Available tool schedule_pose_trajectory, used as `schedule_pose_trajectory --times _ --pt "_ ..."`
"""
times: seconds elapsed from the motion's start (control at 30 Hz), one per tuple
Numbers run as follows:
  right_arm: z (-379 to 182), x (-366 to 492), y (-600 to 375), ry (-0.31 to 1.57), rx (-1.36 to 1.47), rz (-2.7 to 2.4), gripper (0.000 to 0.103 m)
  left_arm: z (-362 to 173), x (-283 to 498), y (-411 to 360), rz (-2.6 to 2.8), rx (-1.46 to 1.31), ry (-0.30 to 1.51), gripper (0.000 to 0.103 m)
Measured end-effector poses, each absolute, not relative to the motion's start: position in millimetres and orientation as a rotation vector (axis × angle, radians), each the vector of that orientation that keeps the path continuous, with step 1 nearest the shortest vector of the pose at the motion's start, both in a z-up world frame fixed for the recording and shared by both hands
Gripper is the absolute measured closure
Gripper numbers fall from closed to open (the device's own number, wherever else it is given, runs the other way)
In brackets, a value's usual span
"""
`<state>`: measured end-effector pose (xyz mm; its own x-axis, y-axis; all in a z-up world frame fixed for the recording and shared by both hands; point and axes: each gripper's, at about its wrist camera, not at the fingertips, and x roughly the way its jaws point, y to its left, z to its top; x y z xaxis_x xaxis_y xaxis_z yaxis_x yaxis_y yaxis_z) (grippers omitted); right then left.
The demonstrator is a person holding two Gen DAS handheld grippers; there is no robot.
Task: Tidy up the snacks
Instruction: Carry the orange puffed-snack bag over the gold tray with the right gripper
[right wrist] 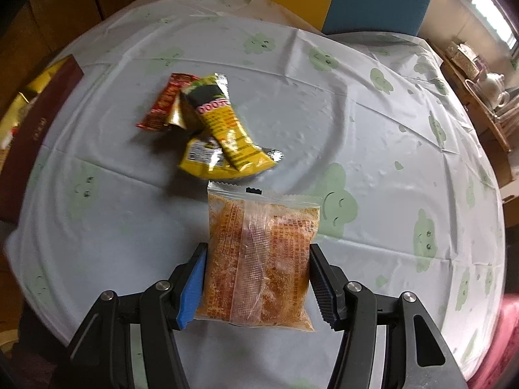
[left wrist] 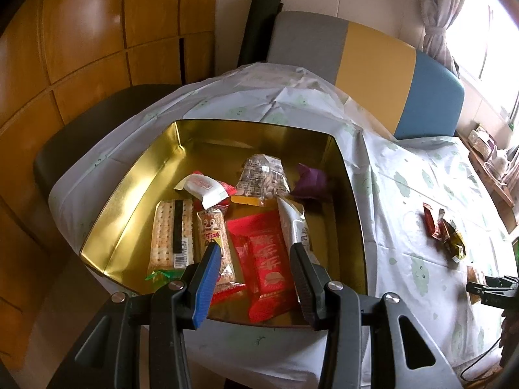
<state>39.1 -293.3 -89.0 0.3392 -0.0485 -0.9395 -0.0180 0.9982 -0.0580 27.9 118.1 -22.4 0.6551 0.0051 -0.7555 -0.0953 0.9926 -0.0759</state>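
— What's behind the table (left wrist: 405, 175)?
— Wooden panels (left wrist: 81, 42), a grey, yellow and blue chair (left wrist: 363, 64).
— Light?
— Daylight through the window (left wrist: 480, 32), curtain (left wrist: 438, 16) tied back.

The tin (left wrist: 129, 201) is glossy gold metal, mirror-smooth inside, and the tablecloth (right wrist: 324, 113) is thin, creased plastic sheet with a soft sheen. The orange snack bag (right wrist: 259, 259) is clear, crinkly film; the cabinet doors (left wrist: 81, 32) are varnished wood.

Orange snack pouch (right wrist: 259, 259) on tablecloth, yellow and red packets (right wrist: 223, 129) beyond, gold tin (left wrist: 136, 201) part-filled
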Motion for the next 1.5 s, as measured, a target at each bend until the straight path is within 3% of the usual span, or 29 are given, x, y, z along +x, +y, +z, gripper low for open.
schedule_pose_trajectory --times 1.5 --pt "-5.5 77.0 17.9 0.977 -0.053 0.698 0.043 -32.3 18.6 187.9 0.184 -0.220 0.854 0.058"
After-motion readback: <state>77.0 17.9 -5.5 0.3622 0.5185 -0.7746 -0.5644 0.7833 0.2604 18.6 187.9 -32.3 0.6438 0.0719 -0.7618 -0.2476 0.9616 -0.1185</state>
